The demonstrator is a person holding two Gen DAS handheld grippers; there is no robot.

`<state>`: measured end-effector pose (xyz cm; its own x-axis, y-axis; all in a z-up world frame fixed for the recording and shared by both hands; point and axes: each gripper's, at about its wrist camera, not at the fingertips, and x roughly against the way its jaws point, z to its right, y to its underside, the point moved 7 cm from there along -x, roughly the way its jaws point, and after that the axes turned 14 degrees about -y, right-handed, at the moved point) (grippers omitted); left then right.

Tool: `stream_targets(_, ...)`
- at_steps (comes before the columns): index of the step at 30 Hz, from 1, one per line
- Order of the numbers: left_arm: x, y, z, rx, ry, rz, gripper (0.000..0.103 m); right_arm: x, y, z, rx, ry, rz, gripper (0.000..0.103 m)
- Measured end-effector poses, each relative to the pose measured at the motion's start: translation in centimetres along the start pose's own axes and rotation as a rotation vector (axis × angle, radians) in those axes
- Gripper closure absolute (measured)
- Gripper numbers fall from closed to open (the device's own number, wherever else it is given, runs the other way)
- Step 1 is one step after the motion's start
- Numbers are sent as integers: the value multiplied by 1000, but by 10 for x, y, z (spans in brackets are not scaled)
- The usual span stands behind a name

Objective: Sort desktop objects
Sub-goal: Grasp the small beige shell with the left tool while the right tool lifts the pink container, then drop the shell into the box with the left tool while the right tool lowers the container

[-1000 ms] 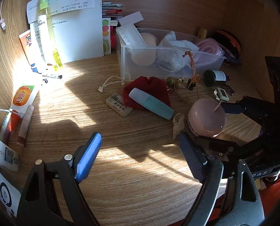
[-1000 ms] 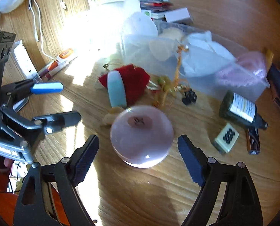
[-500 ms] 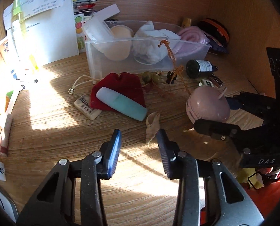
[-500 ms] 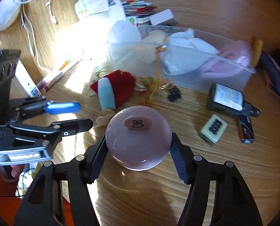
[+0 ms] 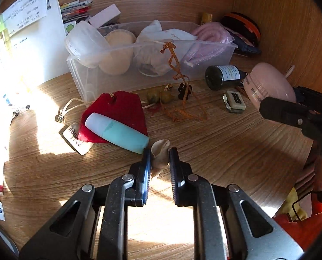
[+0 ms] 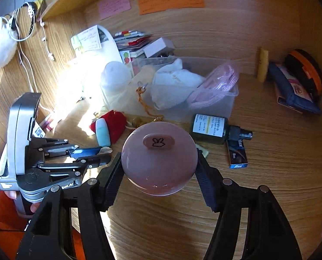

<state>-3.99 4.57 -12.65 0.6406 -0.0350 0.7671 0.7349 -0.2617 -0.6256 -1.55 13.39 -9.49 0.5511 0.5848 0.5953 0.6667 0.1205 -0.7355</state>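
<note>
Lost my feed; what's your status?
Left gripper shut on seashell. Right gripper shut on pink round case. Teal tube touching shell.

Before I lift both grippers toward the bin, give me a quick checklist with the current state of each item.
1. Left gripper shut on the shell: ok, both pads press its sides.
2. Shell free of the teal tube: cannot tell, the tube's end sits right beside the left pad.
3. Right gripper shut on the pink ball: ok, the pads clamp both sides.
4. Ball off the desk: ok, it shows raised in the left wrist view.
5. Room in the bin: not ok, cloths, a cup and a lid largely fill it.
6. Orange cord clear of the path: not ok, it hangs over the bin's front wall.
</note>
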Motion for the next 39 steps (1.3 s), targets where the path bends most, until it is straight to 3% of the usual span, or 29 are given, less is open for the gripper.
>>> stream_targets(19, 40, -70, -23, 103, 24, 189, 87, 3, -45, 13, -2, 8, 60, 43)
stream_targets(32, 33, -107, -40, 126, 8, 233, 87, -6, -79, 18, 3, 12, 93, 43)
stream_targets(39, 15, -120, -45, 153, 22, 217, 87, -21, -91, 28, -11, 22, 77, 43)
